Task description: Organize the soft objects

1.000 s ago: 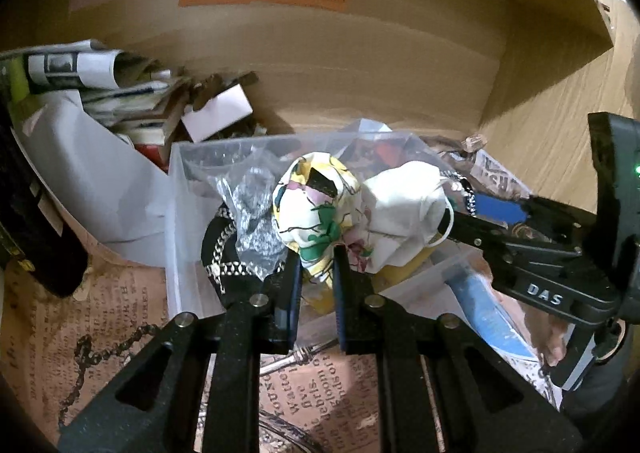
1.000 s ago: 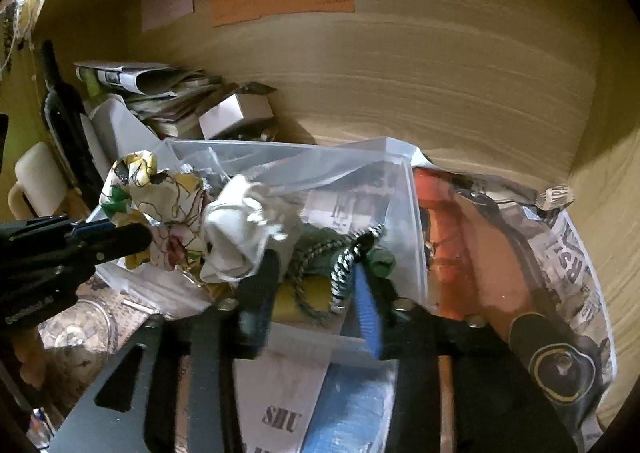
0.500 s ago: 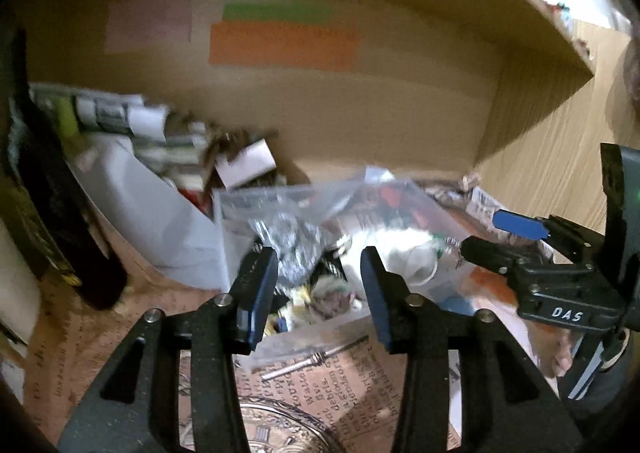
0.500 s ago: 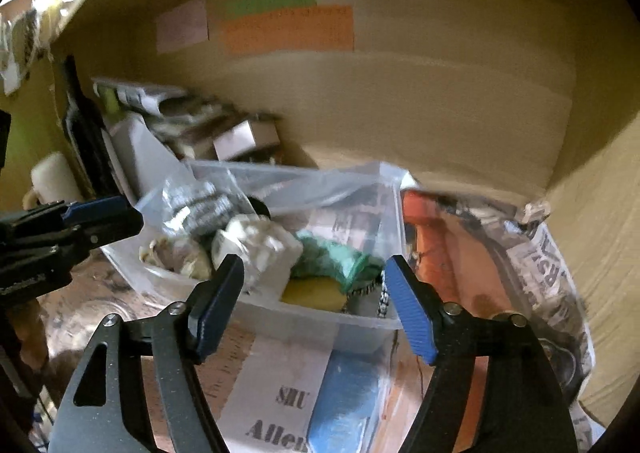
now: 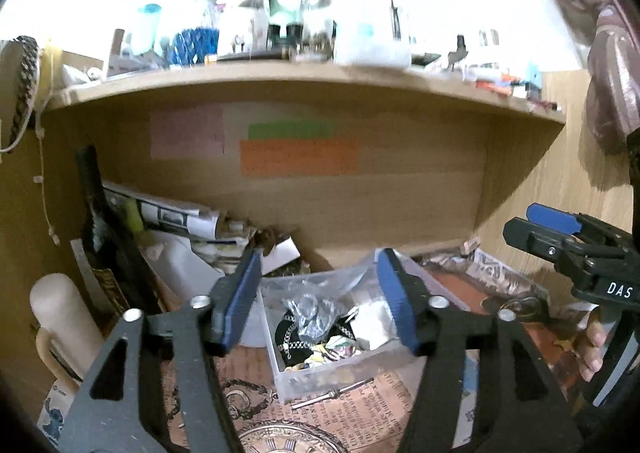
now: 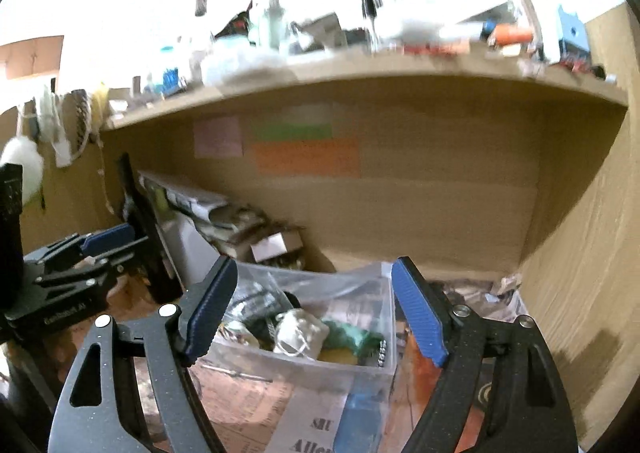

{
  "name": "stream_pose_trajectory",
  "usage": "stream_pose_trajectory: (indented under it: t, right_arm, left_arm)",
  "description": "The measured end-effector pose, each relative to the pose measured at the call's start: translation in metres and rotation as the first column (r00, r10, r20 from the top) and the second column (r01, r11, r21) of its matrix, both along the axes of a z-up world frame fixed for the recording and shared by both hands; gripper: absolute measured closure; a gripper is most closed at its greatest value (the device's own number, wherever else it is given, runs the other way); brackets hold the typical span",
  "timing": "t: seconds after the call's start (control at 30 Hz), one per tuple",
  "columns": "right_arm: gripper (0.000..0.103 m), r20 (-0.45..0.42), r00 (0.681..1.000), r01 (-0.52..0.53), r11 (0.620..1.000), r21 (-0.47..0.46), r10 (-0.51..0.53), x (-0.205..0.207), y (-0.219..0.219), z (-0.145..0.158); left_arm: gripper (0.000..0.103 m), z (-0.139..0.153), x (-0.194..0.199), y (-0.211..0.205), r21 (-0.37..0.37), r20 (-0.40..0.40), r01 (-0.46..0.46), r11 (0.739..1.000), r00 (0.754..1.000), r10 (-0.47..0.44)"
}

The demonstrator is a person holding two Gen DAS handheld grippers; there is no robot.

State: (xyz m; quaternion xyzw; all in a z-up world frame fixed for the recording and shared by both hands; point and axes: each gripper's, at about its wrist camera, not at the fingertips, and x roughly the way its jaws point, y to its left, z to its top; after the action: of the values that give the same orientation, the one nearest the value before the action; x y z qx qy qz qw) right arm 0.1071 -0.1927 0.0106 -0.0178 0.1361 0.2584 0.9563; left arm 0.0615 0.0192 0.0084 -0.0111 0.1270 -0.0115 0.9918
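The left gripper (image 5: 318, 299) is spread wide and holds nothing, hanging above and in front of the clear bin (image 5: 320, 371); the right gripper (image 6: 316, 311) is likewise spread and holds nothing, over the same bin (image 6: 304, 367). Inside the bin lie the soft things: a patterned cloth (image 5: 334, 347) near its front wall, a white cloth bundle (image 6: 300, 333) in the middle, a green cloth (image 6: 348, 337) to the right of that, with a crumpled plastic bag (image 5: 310, 311) and a chain (image 5: 290, 333) toward the left side. Behind the bin to the left sit stacked newspapers (image 5: 172, 215) and a small box (image 6: 272, 247). Left of the bin stands a dark bottle (image 5: 106, 249). The bin rests on printed paper (image 5: 360, 409) under a wooden shelf (image 5: 304, 79), with an orange note (image 5: 298, 157) on the back wall
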Motion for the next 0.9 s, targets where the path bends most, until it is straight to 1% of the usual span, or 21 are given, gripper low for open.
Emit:
stream_pose_trajectory:
  t: [0.1, 0.17, 0.2, 0.23, 0.3, 0.33, 0.4, 0.53, 0.9]
  right_arm:
    - [0.018, 0.018, 1.000, -0.003, 1.000, 0.021, 0.002, -0.009, -0.001, 0.003]
    - [0.016, 0.025, 1.000, -0.003, 1.000, 0.028, 0.002, -0.013, -0.001, 0.005]
    - [0.012, 0.028, 1.000, -0.001, 1.000, 0.030, 0.000, -0.015, 0.000, 0.005]
    - [0.006, 0.033, 0.999, 0.004, 0.999, 0.033, -0.005, -0.017, 0.000, 0.005]
    - [0.000, 0.045, 0.999, 0.015, 0.999, 0.038, -0.017, -0.021, -0.002, 0.004]
    - [0.000, 0.049, 0.999, 0.021, 0.999, 0.036, -0.023, -0.023, -0.002, 0.004]
    - [0.000, 0.049, 0.999, 0.022, 0.999, 0.033, -0.024, -0.025, -0.002, 0.004]
    - [0.000, 0.045, 0.999, 0.024, 0.999, 0.031, -0.025, -0.027, -0.001, 0.004]
    - [0.000, 0.049, 0.999, 0.021, 0.999, 0.029, -0.022, -0.032, 0.000, 0.003]
  left_arm:
    - [0.033, 0.004, -0.007, -0.001, 0.010, 0.027, -0.003, 1.000, 1.000, 0.003]
    - [0.024, 0.005, -0.013, -0.003, 0.012, 0.041, -0.004, 1.000, 0.999, 0.004]
    - [0.016, 0.007, -0.016, -0.005, 0.012, 0.046, -0.008, 1.000, 0.999, 0.008]
    - [0.010, 0.008, -0.019, -0.005, 0.013, 0.057, -0.013, 1.000, 0.998, 0.013]
    - [0.006, 0.010, -0.024, -0.008, 0.018, 0.077, -0.025, 1.000, 0.997, 0.024]
    - [0.003, 0.010, -0.026, -0.008, 0.021, 0.081, -0.027, 0.999, 0.996, 0.026]
    - [0.001, 0.010, -0.029, -0.010, 0.026, 0.088, -0.031, 0.999, 0.996, 0.029]
    - [0.000, 0.011, -0.034, -0.015, 0.036, 0.093, -0.033, 0.999, 0.995, 0.029]
    - [0.000, 0.010, -0.036, -0.015, 0.025, 0.088, -0.030, 0.999, 0.996, 0.028]
